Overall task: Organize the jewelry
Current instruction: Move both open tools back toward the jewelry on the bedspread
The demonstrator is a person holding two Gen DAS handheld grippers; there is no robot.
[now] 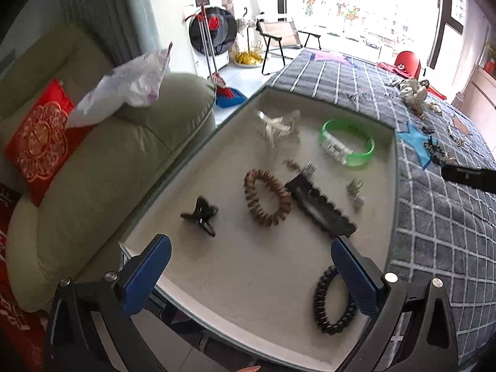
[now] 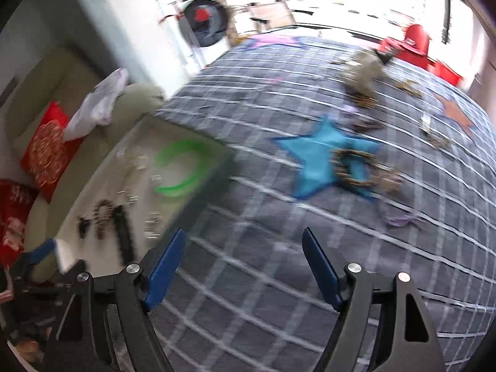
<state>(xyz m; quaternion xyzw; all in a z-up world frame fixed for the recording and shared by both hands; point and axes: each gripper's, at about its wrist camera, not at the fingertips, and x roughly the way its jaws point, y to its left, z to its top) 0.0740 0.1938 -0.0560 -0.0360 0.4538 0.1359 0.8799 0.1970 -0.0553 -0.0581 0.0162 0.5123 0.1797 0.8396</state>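
Observation:
A shallow white tray [image 1: 235,279] holds jewelry: a green bangle [image 1: 347,145], a wooden bead bracelet [image 1: 267,197], a black hair claw [image 1: 200,215], a black barrette [image 1: 321,206], a dark bead bracelet [image 1: 333,302] and a clear clip [image 1: 274,125]. My left gripper [image 1: 251,274] is open and empty above the tray's near end. My right gripper [image 2: 243,268] is open and empty over the grey checked blanket [image 2: 248,279]. A beaded bracelet [image 2: 353,167] lies on a blue star patch [image 2: 316,158] ahead of it. The tray [image 2: 93,248] shows blurred at left.
More loose jewelry and a spotted cloth [image 1: 414,93] lie on the blanket at far right. A green sofa [image 1: 102,167] with a red cushion [image 1: 40,142] and a plastic bag [image 1: 124,86] sits left of the tray. The right gripper's tip [image 1: 468,176] shows at right.

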